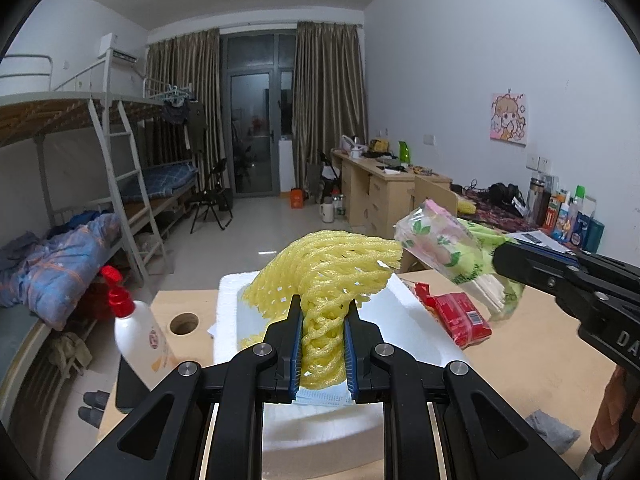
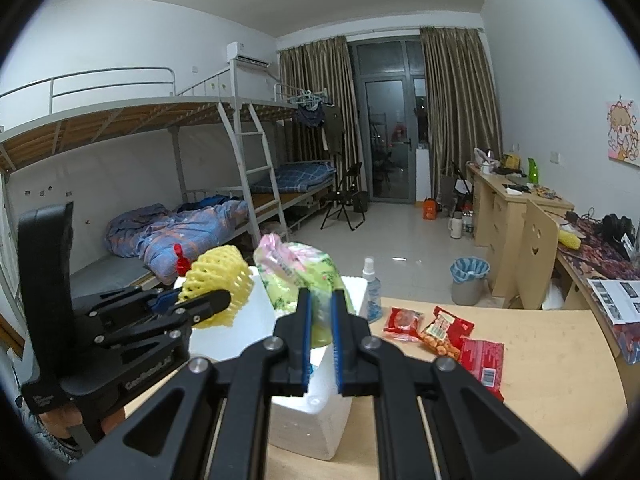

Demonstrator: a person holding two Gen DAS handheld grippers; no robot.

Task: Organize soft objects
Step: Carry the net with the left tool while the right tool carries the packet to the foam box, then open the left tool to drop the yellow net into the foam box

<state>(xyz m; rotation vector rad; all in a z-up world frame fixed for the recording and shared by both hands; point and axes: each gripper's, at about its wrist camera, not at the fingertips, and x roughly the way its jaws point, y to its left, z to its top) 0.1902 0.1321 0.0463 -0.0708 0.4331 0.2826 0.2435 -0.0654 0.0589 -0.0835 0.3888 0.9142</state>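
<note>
Left gripper (image 1: pixel 323 334), clamped tight on a yellow foam net sleeve (image 1: pixel 326 276), held up in the air above a white foam box (image 1: pixel 404 320). Right gripper (image 2: pixel 321 334), closed on a green and pink plastic tissue pack (image 2: pixel 300 276), also lifted over the same box and just beside the net sleeve; seen from the left wrist, the pack nearly touching the sleeve's far edge. Beneath the left gripper, inside the box, a pale blue face mask (image 1: pixel 320 398), partly hidden by the fingers. Around the box on a light wooden table (image 1: pixel 536 344): a white bottle with a red spray top (image 1: pixel 138 328) to the left, next to a round cable hole (image 1: pixel 184 323); a small clear spray bottle (image 2: pixel 370 290) at the box's far side; red snack packets (image 2: pixel 444 336) scattered to the right; a grey cloth (image 1: pixel 554 434) near the front right edge. Printed papers (image 2: pixel 618 298) further right on a patterned cover. Beyond the table, a dormitory room: metal bunk beds (image 2: pixel 168 128) with a rumpled blue quilt (image 2: pixel 180 232) along the left wall, brown curtains (image 2: pixel 460 112) framing a glass balcony door (image 2: pixel 386 136), a folding chair (image 2: pixel 346 196), wooden desks (image 2: pixel 516 200) along the right wall, a bin with a blue liner (image 2: pixel 469 280) on the tiled floor, a cartoon poster (image 1: pixel 509 119) on the white wall.
</note>
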